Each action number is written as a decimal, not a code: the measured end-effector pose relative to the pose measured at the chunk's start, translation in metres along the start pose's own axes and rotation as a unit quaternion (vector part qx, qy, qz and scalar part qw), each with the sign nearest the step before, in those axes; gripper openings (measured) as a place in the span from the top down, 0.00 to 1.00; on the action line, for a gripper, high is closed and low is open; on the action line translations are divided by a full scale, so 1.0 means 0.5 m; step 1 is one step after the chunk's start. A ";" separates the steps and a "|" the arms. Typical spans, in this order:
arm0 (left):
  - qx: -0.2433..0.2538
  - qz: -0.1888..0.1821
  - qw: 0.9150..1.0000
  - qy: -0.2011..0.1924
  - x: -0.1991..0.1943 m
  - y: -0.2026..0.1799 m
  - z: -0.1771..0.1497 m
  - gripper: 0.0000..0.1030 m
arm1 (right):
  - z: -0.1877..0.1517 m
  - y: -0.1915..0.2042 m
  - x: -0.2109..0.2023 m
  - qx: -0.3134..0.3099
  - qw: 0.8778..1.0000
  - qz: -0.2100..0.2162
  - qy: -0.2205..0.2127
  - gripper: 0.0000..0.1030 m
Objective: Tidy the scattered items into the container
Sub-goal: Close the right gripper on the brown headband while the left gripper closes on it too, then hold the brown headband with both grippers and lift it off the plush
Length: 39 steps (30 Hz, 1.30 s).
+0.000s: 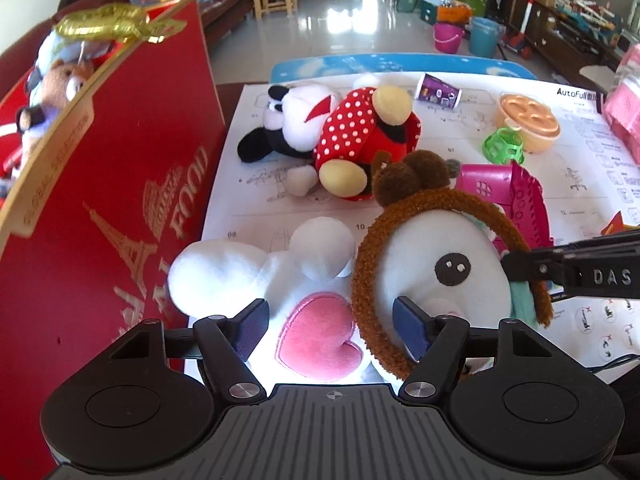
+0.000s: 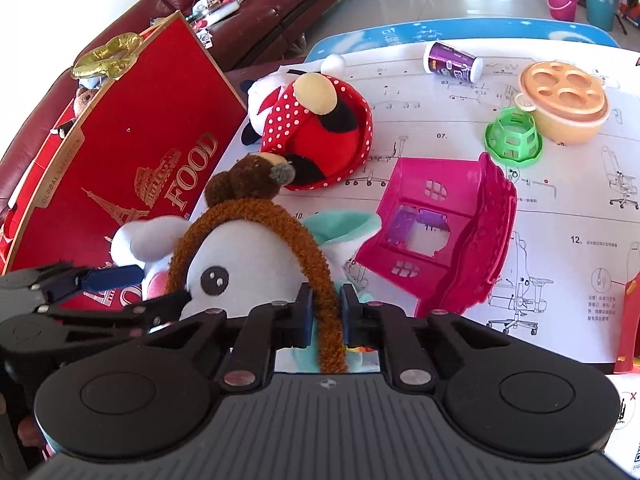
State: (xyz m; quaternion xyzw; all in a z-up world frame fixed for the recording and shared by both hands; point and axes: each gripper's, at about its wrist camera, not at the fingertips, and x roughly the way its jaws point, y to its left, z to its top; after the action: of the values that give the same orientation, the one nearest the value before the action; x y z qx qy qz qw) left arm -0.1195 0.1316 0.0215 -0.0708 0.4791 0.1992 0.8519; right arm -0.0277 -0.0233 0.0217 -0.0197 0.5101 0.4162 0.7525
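A white plush (image 1: pixel 436 268) with a brown fuzzy hood rim and a pink heart (image 1: pixel 316 336) lies on the table next to the red box (image 1: pixel 120 200). My left gripper (image 1: pixel 332 328) is open, its fingers on either side of the plush's body around the heart. My right gripper (image 2: pixel 326 312) is shut on the plush's brown hood rim (image 2: pixel 312 240); it shows in the left wrist view at the right (image 1: pixel 520 268). The red box (image 2: pixel 132 152) stands open at the left with a teddy bear (image 1: pixel 60 84) inside.
A Minnie Mouse plush (image 1: pixel 340 136), a pink toy house (image 2: pixel 440 232), a green basket (image 2: pixel 514 136), an orange pot (image 2: pixel 564 100) and a purple cup (image 2: pixel 454 60) lie on a paper instruction sheet (image 2: pixel 560 200). A sofa (image 2: pixel 240 12) stands behind.
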 end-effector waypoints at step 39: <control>0.047 -0.054 0.997 -0.007 0.003 -0.027 0.009 0.57 | -0.005 -0.024 0.010 -0.023 1.000 -0.001 0.001 0.89</control>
State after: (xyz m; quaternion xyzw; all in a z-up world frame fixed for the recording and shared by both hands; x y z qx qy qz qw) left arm -0.1097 0.1209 0.0219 -0.0549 0.4776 0.1301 0.8672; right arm -0.0210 -0.0291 0.0118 -0.0380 0.5007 0.4267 0.7522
